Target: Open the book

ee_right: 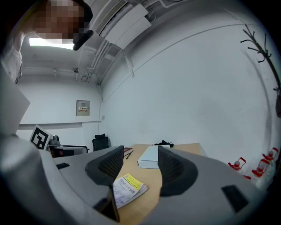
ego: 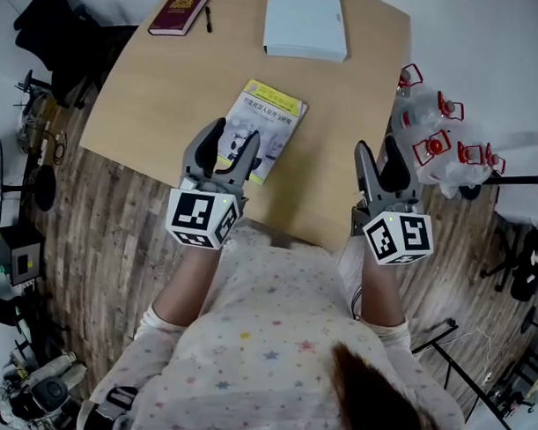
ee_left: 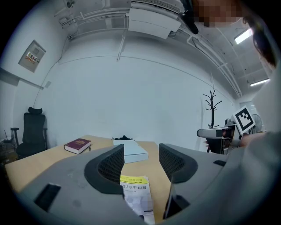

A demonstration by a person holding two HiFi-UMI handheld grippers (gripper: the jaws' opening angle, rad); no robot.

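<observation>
- The wooden table (ego: 354, 119) fills the space ahead of me, and everything I need lies on it.
- A flat white box (ego: 305, 23) sits at the far side, well apart from my work.
- The task's thing, a yellow-and-white paperback (ego: 270, 117), lies closed and flat near the middle of the table. Its cover faces up and it is turned at a slant to the table edge.
- My left gripper (ego: 235, 136) hovers over the paperback's near end. Its jaws stand apart with nothing between them, and its own view shows the cover just below the gap.
- My right gripper (ego: 378, 153) hangs over the table's near right edge, beside the paperback but clear of it. Its jaws are also spread and empty.
- A maroon hardback (ego: 179, 12) rests at the far left corner with a black pen (ego: 207, 18) just beside it. I judge neither belongs to this job.
- As I read it, I am at the approach and no page is lifted yet. Next I should lower one jaw tip to the cover's free edge and catch only the cover. The other gripper can steady the paperback so it doesn't slide.
</observation>
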